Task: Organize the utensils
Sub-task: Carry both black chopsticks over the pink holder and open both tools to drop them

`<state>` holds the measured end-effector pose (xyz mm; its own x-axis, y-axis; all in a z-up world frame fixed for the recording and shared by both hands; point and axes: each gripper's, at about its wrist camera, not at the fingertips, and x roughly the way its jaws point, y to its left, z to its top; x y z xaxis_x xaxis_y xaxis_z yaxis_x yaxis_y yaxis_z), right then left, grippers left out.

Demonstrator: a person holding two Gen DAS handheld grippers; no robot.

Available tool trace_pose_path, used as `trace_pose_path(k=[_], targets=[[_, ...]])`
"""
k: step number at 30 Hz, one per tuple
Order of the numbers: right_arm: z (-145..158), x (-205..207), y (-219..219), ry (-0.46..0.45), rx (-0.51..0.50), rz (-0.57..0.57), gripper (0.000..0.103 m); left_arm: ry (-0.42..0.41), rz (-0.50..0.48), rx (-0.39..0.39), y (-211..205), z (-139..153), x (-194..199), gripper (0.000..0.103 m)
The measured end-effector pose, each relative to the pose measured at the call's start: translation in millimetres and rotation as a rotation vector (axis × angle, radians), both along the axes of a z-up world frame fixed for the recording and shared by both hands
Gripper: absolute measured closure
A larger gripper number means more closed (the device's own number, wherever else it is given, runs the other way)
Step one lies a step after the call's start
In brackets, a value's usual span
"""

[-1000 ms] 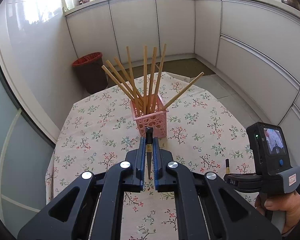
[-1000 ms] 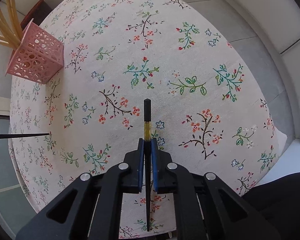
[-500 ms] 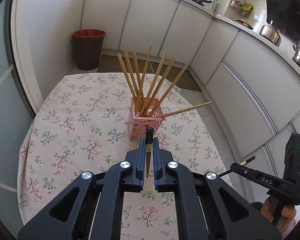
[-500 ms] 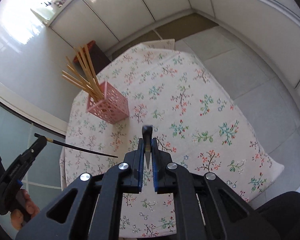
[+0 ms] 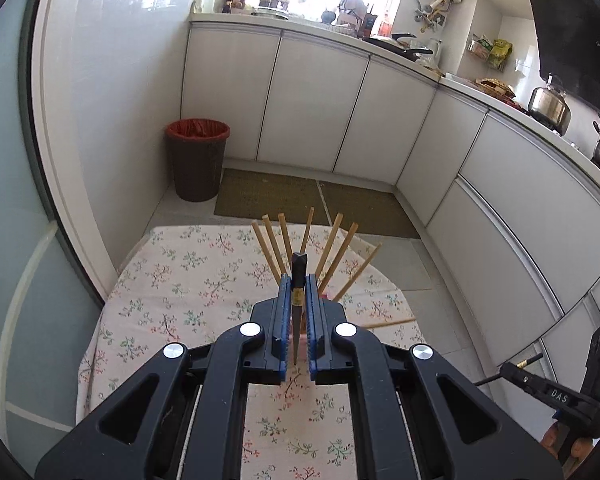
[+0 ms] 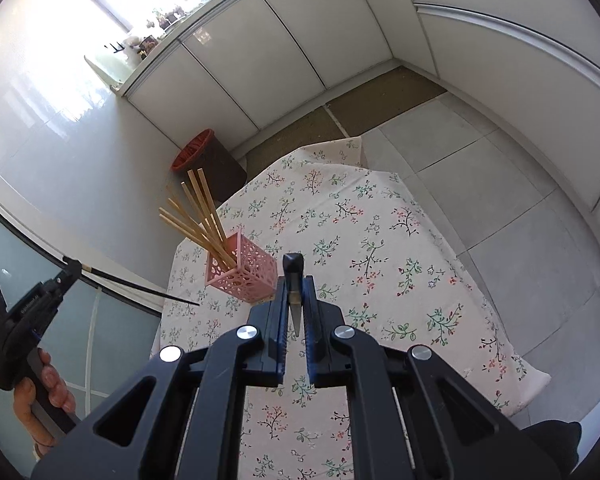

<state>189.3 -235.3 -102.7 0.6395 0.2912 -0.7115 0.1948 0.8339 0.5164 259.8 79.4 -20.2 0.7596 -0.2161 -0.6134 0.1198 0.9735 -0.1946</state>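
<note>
Each claw, left [image 5: 299, 280] and right [image 6: 295, 286], is clamped on a black chopstick [image 6: 140, 289], above the tabletop [image 6: 380, 240], near the pink holder [image 6: 242, 272].

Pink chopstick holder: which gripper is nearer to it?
Probably left, narrowly: left gripper hangs directly before the pink chopstick holder; right gripper hangs above, off to its right.

Item one on my feed: table [image 6: 380, 240], draped in a cream floral tablecloth [image 6: 412, 312] hanging over its edges. Item two: pink perforated holder [image 6: 244, 276], standing upright on the cloth near the table's far-left side, containing a fan of bamboo chopsticks [image 6: 196, 216]. I log nothing else resting on the cloth.
</note>
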Motion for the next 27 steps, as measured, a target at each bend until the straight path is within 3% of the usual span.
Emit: trace_pose_path(k=[7, 15, 16, 18, 23, 27], targets=[[-3.5, 6.8, -11.9, -0.001, 0.013, -0.016, 0.096, -0.027, 0.011, 0.04, -17.3, 10.8, 30.4, 0.097], [-9.7, 12.8, -19.6, 0.014, 0.017, -0.031, 0.096, 0.044, -0.004, 0.05, -35.1, -31.5, 64.7, 0.096], [-8.5, 13.5, -19.0, 0.013, 0.019, -0.029, 0.096, 0.073, -0.017, 0.053, -37.5, -38.3, 66.6, 0.094], [-3.7, 15.3, -16.4, 0.004, 0.013, -0.021, 0.096, 0.1, -0.034, 0.049, -39.3, -48.6, 64.6, 0.08], [23.6, 25.0, -2.9, -0.05, 0.014, 0.03, 0.096, 0.052, 0.029, -0.021, -18.4, -37.3, 44.7, 0.075], [56.7, 39.2, 17.7, -0.116, 0.028, 0.084, 0.096, 0.061, 0.122, -0.01, 0.6, -36.5, 30.9, 0.064]])
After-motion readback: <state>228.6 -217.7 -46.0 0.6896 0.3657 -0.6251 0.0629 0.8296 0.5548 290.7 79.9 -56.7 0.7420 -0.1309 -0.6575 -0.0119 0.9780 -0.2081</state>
